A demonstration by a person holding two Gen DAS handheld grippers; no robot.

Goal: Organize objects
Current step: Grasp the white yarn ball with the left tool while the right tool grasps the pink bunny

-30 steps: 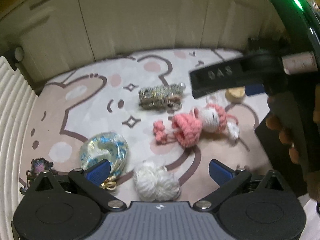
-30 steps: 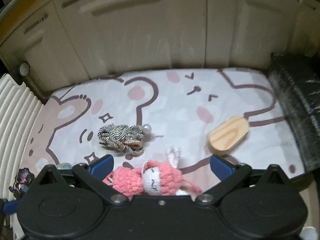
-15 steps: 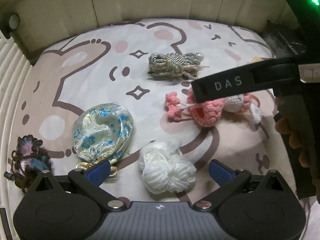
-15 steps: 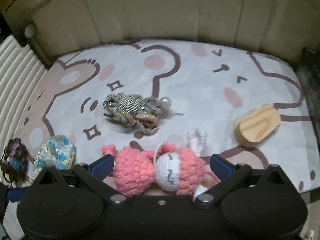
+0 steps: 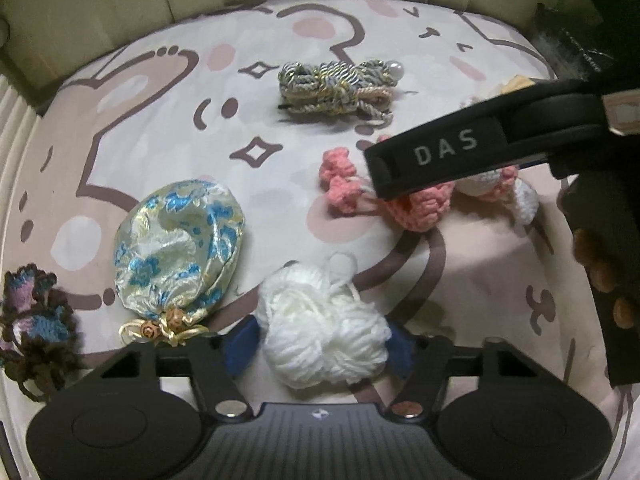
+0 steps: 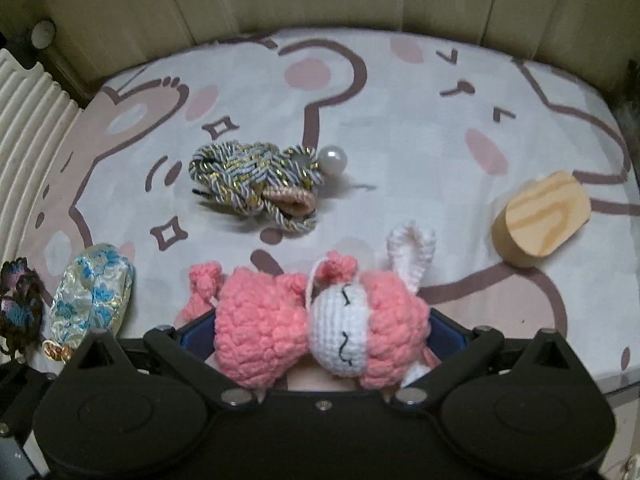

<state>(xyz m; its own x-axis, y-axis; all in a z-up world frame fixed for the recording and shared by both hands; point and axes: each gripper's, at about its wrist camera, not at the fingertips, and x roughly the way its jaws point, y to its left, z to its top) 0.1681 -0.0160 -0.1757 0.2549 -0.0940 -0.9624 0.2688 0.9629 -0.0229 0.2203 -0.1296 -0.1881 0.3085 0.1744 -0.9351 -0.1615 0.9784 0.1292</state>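
Both grippers dropped — left gripper [image 5: 322,340] closing on yarn [image 5: 324,328] (mat edge near).

Right tongs [image 6: 320,332] clamp the pink crochet bunny [image 6: 320,324].

1. We record a mat [image 6: 400,128] printed with cartoon bears — pink, white, brown lines.
2. On it we count: braided cord bundle [image 6: 256,180], wooden block [image 6: 542,220], pink crochet doll [image 6: 280,332], white yarn ball [image 5: 324,328], brocade pouch [image 5: 178,248], dark crochet piece [image 5: 32,320].
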